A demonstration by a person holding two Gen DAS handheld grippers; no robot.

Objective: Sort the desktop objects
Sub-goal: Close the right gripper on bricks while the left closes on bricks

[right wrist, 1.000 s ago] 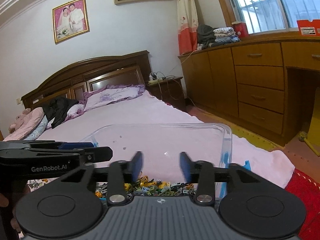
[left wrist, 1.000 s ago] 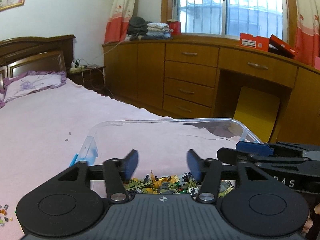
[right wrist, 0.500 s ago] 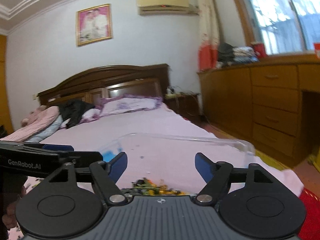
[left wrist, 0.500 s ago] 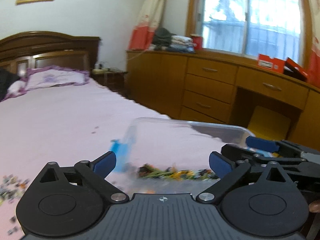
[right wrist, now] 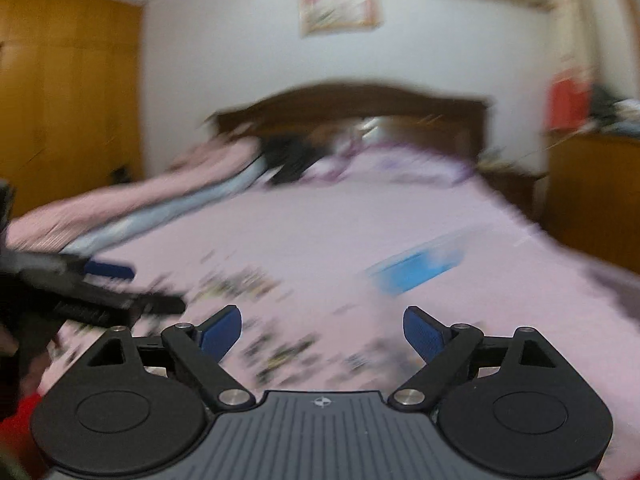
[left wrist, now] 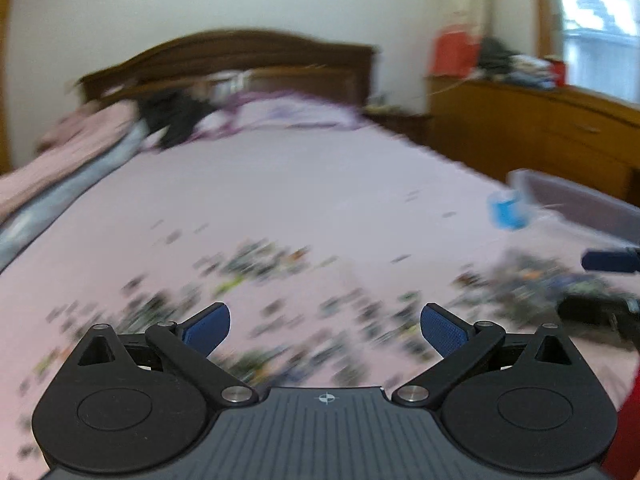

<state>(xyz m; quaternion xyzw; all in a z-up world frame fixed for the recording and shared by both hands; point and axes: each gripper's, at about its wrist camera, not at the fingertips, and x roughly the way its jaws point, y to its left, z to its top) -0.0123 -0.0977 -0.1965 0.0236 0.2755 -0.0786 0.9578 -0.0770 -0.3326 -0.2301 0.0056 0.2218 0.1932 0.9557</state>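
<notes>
Both views are blurred by motion. Many small coloured toy pieces (left wrist: 256,264) lie scattered on the pink bedsheet (left wrist: 280,192); they also show in the right wrist view (right wrist: 236,284). My left gripper (left wrist: 325,330) is open and empty above the pieces. My right gripper (right wrist: 322,330) is open and empty too. The clear plastic box (left wrist: 576,204) with a blue latch (left wrist: 506,212) sits at the right, with a pile of pieces (left wrist: 532,280) in front of it. The blue latch (right wrist: 412,268) shows in the right wrist view. The right gripper shows at the left wrist view's right edge (left wrist: 608,262).
Pillows and folded bedding (left wrist: 80,152) lie at the wooden headboard (left wrist: 240,56). Wooden drawers (left wrist: 540,128) stand along the right wall. A wooden wardrobe (right wrist: 68,92) stands at the left. The left gripper's body (right wrist: 80,292) crosses the right wrist view's left side.
Both grippers have opened wide and swung left, away from the clear box, toward the scattered pieces on the bed. The box has moved to the right edge of view.
</notes>
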